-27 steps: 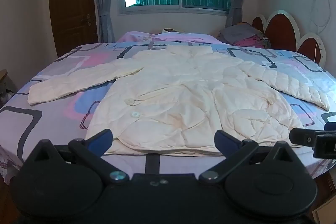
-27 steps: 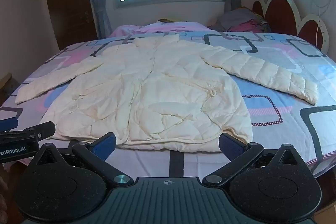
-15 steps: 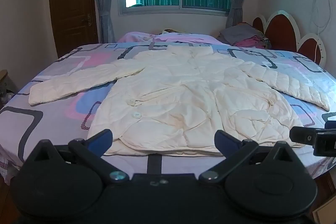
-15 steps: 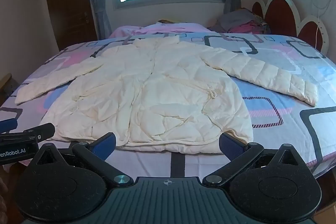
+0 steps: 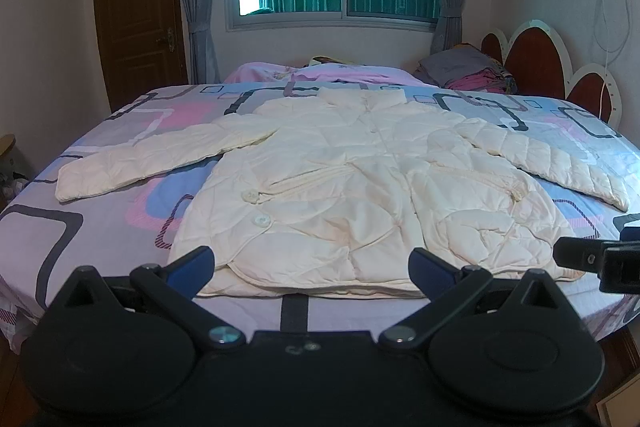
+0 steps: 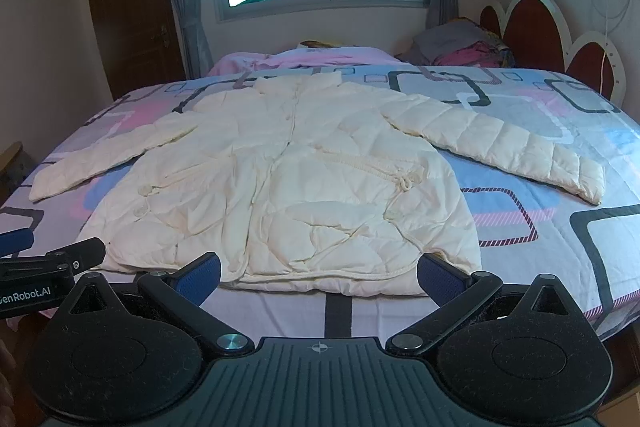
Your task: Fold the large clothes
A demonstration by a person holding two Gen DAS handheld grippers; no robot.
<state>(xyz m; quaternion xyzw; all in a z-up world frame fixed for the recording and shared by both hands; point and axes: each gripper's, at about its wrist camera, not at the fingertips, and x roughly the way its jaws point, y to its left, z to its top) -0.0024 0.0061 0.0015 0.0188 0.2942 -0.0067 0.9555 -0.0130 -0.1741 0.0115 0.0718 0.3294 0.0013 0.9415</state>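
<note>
Cream quilted puffer jacket [image 5: 360, 187], spread face-up and flat on the patterned bed [image 5: 100, 227], collar toward the window, hem [image 6: 320, 279] along the near edge, both sleeves splayed outward. Probably light and airy for its bulk; soft, compressible, limp at every seam; shell likely slick, so liable to slide over itself and spring back out of a crease. Best taken at thin, firm margins rather than at puffed panels: left cuff [image 5: 76, 187], right cuff [image 6: 580, 183], or the hem corners, pinching edge binding for a sure hold.

Left tool [image 5: 312, 267] released, jaws spread fully, nothing between the pads, poised short of the hem and angled moderately downward toward the left half of the body. Right tool [image 6: 320, 275] likewise released and empty, same downward slant, aimed at the right half. Each tool's fingertip visible at the margin of the other's view, side by side, apart from the fabric.
</note>
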